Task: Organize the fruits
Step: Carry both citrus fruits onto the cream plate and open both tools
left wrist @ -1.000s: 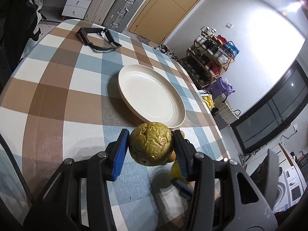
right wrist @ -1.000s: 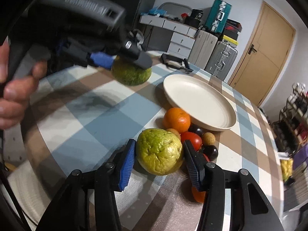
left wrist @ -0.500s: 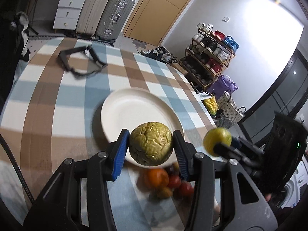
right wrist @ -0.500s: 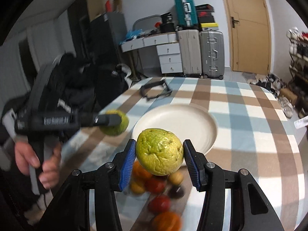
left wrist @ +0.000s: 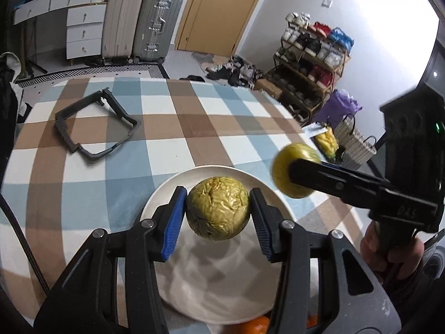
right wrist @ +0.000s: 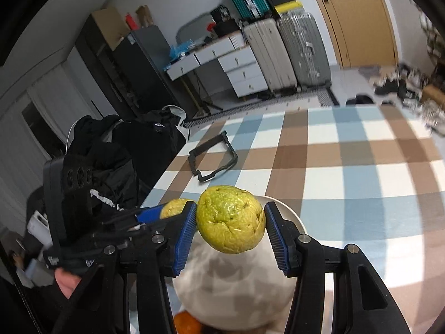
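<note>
We note a tablecloth (left wrist: 167, 128) checked in brown, pale blue and white. The plate (left wrist: 222, 292) is cream-white. One wrinkled fruit (left wrist: 217, 208) is dull olive-gold; the other fruit (right wrist: 230, 218) is yellow-green with pale speckles. Gripper pads (left wrist: 174, 222) are blue on black frames.

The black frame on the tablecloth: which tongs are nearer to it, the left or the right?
Left. The left tongs hold a wrinkled fruit above the plate, on the side toward the black frame. The right tongs carry their green fruit beyond the plate's opposite rim.
</note>
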Tool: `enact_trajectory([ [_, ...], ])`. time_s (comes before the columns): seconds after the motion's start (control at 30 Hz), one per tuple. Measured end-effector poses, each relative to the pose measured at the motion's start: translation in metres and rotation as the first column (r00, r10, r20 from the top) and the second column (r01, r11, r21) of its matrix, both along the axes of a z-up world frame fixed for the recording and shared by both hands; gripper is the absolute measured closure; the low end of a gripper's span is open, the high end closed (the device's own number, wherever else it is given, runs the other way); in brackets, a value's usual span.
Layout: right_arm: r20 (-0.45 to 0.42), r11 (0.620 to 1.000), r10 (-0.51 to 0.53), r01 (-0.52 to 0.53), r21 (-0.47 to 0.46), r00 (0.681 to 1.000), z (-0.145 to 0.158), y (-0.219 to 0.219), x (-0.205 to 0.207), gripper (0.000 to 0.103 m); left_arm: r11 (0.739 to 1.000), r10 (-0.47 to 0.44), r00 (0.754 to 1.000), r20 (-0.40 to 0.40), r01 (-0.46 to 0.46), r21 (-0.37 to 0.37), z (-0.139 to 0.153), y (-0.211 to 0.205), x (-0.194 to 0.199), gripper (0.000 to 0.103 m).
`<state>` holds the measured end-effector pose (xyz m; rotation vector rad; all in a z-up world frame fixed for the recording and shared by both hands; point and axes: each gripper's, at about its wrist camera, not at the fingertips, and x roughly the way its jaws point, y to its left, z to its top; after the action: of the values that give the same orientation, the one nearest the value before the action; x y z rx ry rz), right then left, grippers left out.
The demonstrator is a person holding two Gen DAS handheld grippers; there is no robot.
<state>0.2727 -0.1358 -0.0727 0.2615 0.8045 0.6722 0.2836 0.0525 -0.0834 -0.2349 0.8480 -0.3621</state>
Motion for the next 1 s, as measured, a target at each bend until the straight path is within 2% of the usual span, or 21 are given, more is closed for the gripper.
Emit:
enact_trajectory([
  [0.27, -0.148, 1.0, -0.001, 0.002, 0.004, 0.989, -0.048, 0.018, 0.047, 0.052, 0.998, -0.028, 0.999, -0.044, 0.03, 0.05, -0.038, -0.005, 0.028, 0.059],
  [0.47, -0.213, 1.0, 0.001, 0.0, 0.002, 0.977, -0.071, 0.025, 0.061, 0.052, 0.998, -0.033, 0.998, -0.047, 0.035, 0.058, -0.05, -0.005, 0.038, 0.059],
  [0.73, -0.221, 1.0, -0.029, 0.026, -0.017, 0.975, -0.079, 0.028, 0.067, 0.049, 0.996, -0.022, 0.999, -0.034, 0.025, 0.082, -0.055, -0.01, 0.046, 0.059],
  [0.83, -0.216, 0.999, -0.026, 0.031, 0.018, 0.976, -0.075, 0.024, 0.065, 0.049, 0.996, -0.018, 0.999, -0.028, 0.02, 0.089, -0.049, -0.012, 0.042, 0.059],
  [1.0, -0.178, 0.998, -0.05, 0.057, 0.038, 0.983, -0.058, 0.015, 0.055, 0.047, 0.991, -0.016, 1.0, 0.004, 0.015, 0.134, -0.033, -0.019, 0.029, 0.047],
])
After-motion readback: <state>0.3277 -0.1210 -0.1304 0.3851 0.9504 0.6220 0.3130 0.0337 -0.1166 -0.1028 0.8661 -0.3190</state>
